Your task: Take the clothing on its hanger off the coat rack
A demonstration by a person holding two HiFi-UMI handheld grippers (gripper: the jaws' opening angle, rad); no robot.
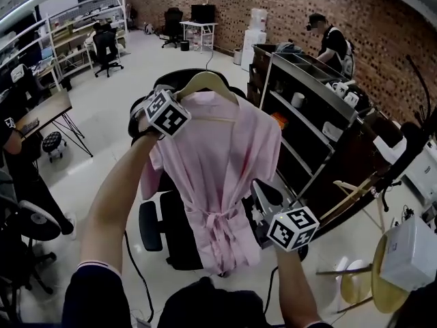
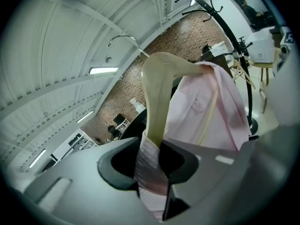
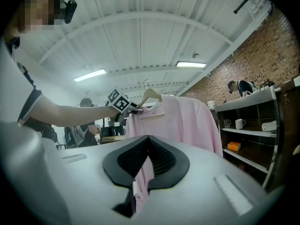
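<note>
Two hand-held grippers (image 2: 149,170) (image 3: 140,184), one pink robe (image 1: 218,162)

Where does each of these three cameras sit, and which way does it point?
Head view: on the person's head, facing steeply down at the pink robe on its wooden hanger; the left forearm and right forearm show.
Left gripper view: on the left gripper, facing up along its fingers, shut on the hanger's end, toward the ceiling.
Right gripper view: on the right gripper, facing level; its fingers pinch the robe's lower cloth; the left forearm shows.
Shared: head and right gripper views both show the dark shelf unit.
</note>
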